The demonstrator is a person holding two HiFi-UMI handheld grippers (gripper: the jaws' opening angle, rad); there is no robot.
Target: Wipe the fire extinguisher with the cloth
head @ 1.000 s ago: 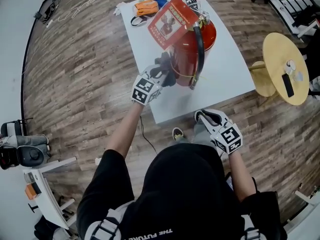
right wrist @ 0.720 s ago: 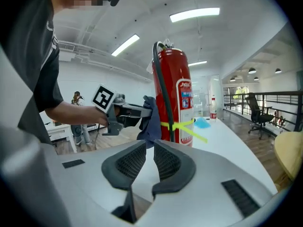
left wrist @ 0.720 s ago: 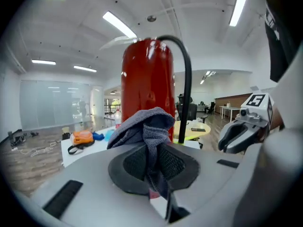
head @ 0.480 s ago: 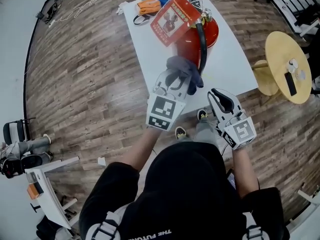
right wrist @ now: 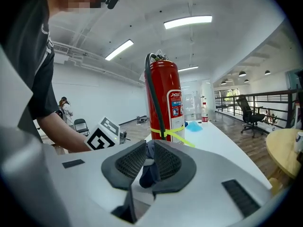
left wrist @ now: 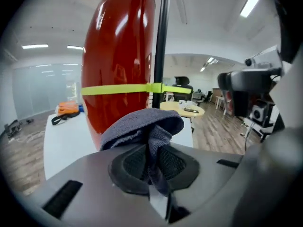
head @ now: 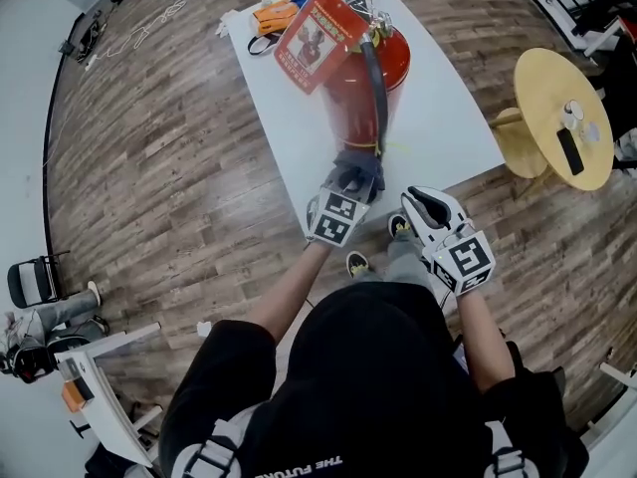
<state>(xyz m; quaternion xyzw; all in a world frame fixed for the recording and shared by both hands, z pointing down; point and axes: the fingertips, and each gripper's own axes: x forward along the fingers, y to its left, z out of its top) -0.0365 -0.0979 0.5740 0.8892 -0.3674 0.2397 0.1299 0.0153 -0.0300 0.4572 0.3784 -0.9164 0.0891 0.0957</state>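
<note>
The tall red steel fire extinguisher (head: 343, 118) stands upright near the middle of the long white surface (head: 289, 147), its black hose strapped to the cylinder by a yellow-green band (left wrist: 118, 90). The left gripper (head: 345, 187) is low at the near side of the cylinder. Its fingers pinch a bunched grey-blue terry cloth (head: 358, 170) so that a rounded pad of fabric bulges past the tips; that way, I judge, cloth rather than plastic meets the paint. The fold sits just in front of the base, below the band (whether it already touches the red wall I cannot settle). The right gripper (head: 422, 205) hangs beside it over the surface's near edge, clear of the extinguisher. Its fingers are a narrow slit apart and apparently pinch nothing; the fabric showing through the slit looks to be the left one's cloth beyond. It is probably kept free to steady the cylinder.
</note>
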